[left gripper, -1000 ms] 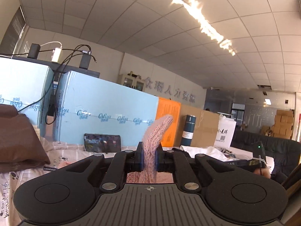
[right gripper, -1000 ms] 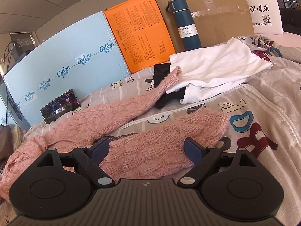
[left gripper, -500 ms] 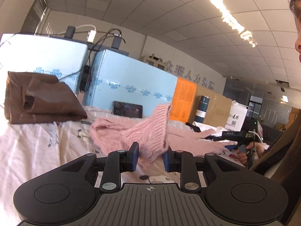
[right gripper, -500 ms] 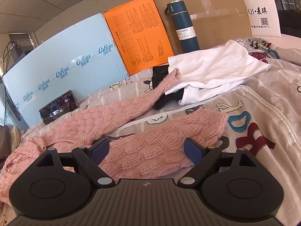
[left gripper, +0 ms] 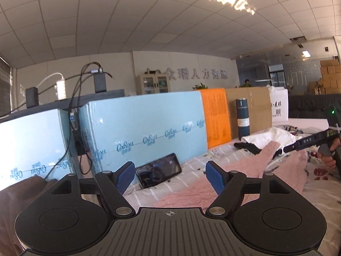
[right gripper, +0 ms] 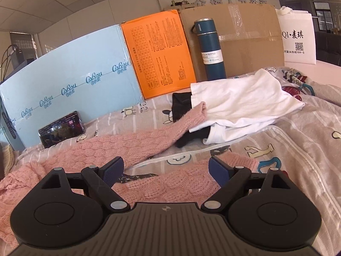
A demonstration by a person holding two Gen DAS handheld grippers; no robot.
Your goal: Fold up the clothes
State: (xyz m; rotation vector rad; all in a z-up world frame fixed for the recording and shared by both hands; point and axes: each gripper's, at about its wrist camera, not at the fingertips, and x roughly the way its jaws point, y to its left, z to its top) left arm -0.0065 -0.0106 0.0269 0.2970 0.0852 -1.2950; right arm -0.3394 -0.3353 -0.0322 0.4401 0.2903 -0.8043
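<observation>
pink sweater (right gripper: pixel 119 147) spread flat on printed bedsheet (right gripper: pixel 298 140) | sleeve end laid against white garment (right gripper: pixel 240 102) | left gripper (left gripper: pixel 170 176) jaws apart, nothing held | right gripper (right gripper: pixel 166 171) jaws apart above sweater, nothing held

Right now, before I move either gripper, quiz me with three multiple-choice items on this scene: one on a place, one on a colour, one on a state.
1. Where does the phone stand?
A. Propped against the light blue board
B. On the white garment
C. Inside the white bag

2. What colour is the bottle?
A. Orange
B. Dark blue
C. Pink

3. What state is the left gripper in?
A. Shut on the pink sweater
B. Shut on nothing
C. Open, holding nothing

Answers: 1 A, the phone leans on the board's foot. 2 B, its body is dark blue with a white label. 3 C, its jaws stand wide apart with no cloth between them.
</observation>
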